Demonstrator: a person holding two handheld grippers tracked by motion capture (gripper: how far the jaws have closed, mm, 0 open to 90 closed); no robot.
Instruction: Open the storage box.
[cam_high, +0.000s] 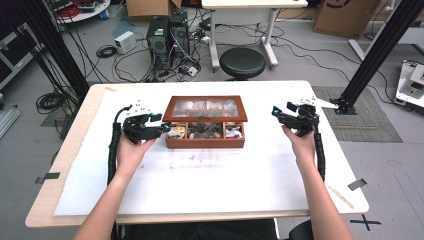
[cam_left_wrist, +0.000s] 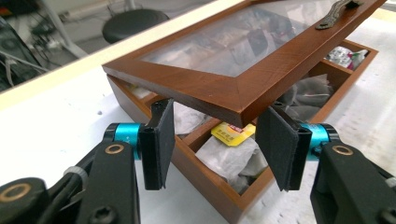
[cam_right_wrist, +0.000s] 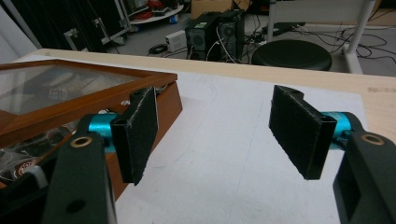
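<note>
Here, wooden tea box (cam_high: 205, 136) sits mid-table, glass lid (cam_left_wrist: 243, 60) propped half-open. Left gripper (cam_left_wrist: 215, 142) at box's left end, jaws narrowed on lid's corner, holding it raised to expose tea bags (cam_left_wrist: 229, 158). Right gripper (cam_right_wrist: 224, 133) waits right of box, jaws wide, empty.

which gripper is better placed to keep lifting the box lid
Left, probably. The left gripper is at the corner of the glass-topped lid, its jaws on either side of the raised wooden edge above the tea bags. The right gripper is beside the box with nothing between its open jaws.
</note>
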